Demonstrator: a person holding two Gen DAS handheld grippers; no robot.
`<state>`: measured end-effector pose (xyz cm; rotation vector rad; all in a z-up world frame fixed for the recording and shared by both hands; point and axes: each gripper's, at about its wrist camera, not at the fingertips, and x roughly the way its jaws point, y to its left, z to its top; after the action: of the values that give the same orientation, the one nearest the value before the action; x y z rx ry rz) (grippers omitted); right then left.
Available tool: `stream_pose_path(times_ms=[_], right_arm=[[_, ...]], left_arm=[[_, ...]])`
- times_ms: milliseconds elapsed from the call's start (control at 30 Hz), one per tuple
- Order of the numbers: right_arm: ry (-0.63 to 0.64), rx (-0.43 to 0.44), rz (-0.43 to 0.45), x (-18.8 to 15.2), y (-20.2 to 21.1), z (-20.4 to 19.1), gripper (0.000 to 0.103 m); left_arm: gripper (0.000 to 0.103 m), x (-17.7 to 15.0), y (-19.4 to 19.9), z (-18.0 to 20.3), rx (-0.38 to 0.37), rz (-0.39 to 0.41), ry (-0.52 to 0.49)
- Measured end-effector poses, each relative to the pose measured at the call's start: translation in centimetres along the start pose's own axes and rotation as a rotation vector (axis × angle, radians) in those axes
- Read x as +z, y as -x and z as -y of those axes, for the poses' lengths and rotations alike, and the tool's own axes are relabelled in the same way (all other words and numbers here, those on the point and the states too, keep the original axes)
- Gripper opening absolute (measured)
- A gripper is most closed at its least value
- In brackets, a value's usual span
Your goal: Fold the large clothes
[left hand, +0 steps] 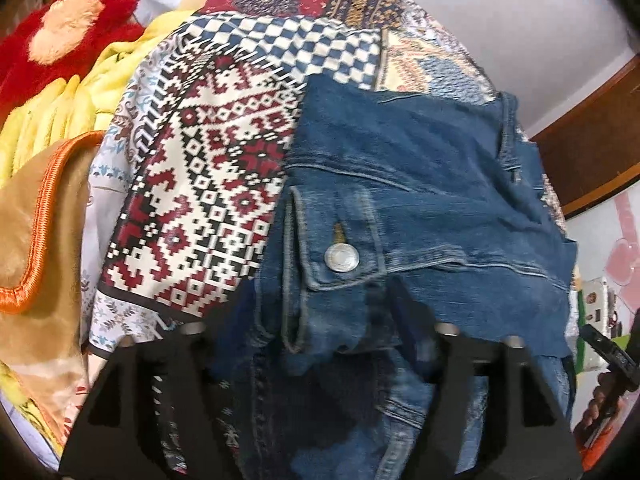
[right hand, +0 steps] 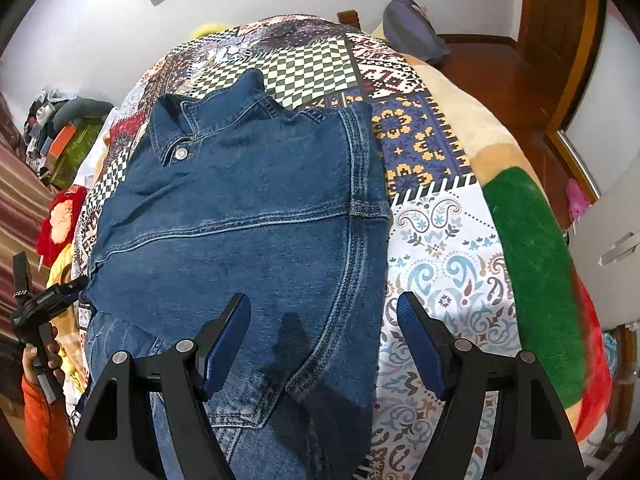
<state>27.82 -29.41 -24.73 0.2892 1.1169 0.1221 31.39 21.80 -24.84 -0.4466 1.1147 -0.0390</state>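
Denim jacket on patchwork bedspread, collar toward 11 o'clock, plush toy at 9 o'clock, blanket at 3 o'clock

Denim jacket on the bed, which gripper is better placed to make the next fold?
Probably the left gripper: its open jaws sit right over the denim jacket's buttoned cuff, an edge ready to pick up. The right gripper, also open, hovers over the flat back panel.

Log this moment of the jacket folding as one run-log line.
denim jacket: partly folded, on patchwork bedspread | left gripper: open over cuff | right gripper: open, holding nothing
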Motion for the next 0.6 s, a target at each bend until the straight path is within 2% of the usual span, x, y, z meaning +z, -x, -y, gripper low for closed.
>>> stream_pose_path(times_ms=[100,167,233,333,400,500,600], right_arm=[[0.004,0.002,-0.005,0.1,-0.3,-0.3,0.074],[0.01,0.003,-0.007,0.1,-0.4,-0.5,0.074],[0.015,0.005,-0.006,0.1,-0.4,-0.7,0.074],[0.024,-0.001,-0.002,0.1,-0.5,-0.7,0.074],[0.024,-0.014,-0.004,0.3,-0.8,-0.4,0.074],[0.008,-0.02,-0.018,0.6,-1.4,0.2,0.074],[-0.006,-0.016,-0.031,1.1,-2.1,0.8,0.074]], left_arm=[[0.08,-0.2,-0.2,1.1,0.015,0.015,-0.029],[0.08,0.0,-1.4,1.5,0.059,-0.009,-0.051],[0.079,0.1,-2.8,1.6,0.073,-0.032,-0.054],[0.07,0.1,-3.4,1.7,0.056,-0.005,-0.046],[0.05,0.3,-2.9,2.2,0.055,0.022,-0.074],[0.043,0.7,-1.9,3.1,0.1,0.072,-0.116],[0.041,1.2,-0.1,4.4,0.139,0.142,-0.164]])
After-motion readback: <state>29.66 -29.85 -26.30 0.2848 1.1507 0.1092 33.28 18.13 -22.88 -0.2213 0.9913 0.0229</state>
